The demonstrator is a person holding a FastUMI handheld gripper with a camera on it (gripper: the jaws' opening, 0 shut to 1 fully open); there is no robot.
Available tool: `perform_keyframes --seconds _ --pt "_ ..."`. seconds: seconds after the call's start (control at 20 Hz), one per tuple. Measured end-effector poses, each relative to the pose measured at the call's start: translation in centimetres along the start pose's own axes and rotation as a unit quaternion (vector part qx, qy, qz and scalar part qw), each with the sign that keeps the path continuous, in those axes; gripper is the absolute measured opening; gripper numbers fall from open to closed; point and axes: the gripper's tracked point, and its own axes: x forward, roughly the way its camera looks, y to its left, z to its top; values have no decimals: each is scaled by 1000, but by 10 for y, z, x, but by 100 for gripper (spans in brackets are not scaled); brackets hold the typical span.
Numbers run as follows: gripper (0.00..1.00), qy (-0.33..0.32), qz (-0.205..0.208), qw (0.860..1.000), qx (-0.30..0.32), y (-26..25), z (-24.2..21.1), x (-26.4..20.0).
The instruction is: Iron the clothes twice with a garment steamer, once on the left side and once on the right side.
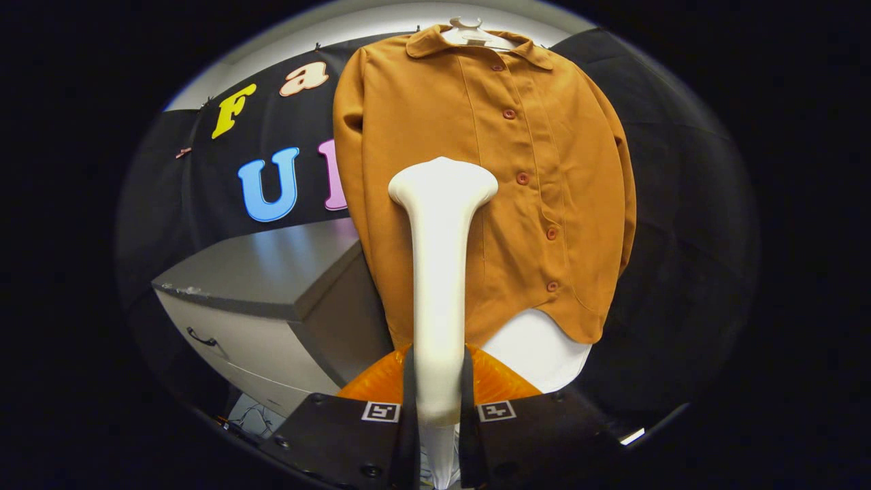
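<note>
A mustard-brown buttoned shirt [476, 177] hangs on a white hanger [469, 33] straight ahead, its front toward me. My gripper [439, 401] is shut on the handle of a white garment steamer [439, 272], both fingers pressing its sides. The steamer stands up between the fingers, and its wide head [442, 184] sits against or just in front of the shirt's middle, left of the button row. I cannot tell whether the head touches the cloth.
A grey cabinet [272, 286] with a drawer handle stands low beside the shirt, under the black booth wall. A white surface [544, 347] shows below the shirt's hem. Black cloth hangs on the other side of the shirt.
</note>
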Motion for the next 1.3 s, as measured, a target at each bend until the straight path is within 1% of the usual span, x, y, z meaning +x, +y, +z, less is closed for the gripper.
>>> perform_keyframes --seconds 0.2,0.4,0.65,0.8,0.95,1.15,1.3 --pt "26 27 -12 999 13 -7 -24 -16" --pt "26 42 -22 999 16 -4 -39 -43" --pt "26 33 -18 999 1 8 -31 -89" --pt "26 2 -12 1000 0 15 2 -118" --pt "26 -47 -3 999 -7 22 52 -149" --pt "26 -124 10 992 -18 21 128 -188" --pt "26 -173 17 985 -18 14 182 -205"
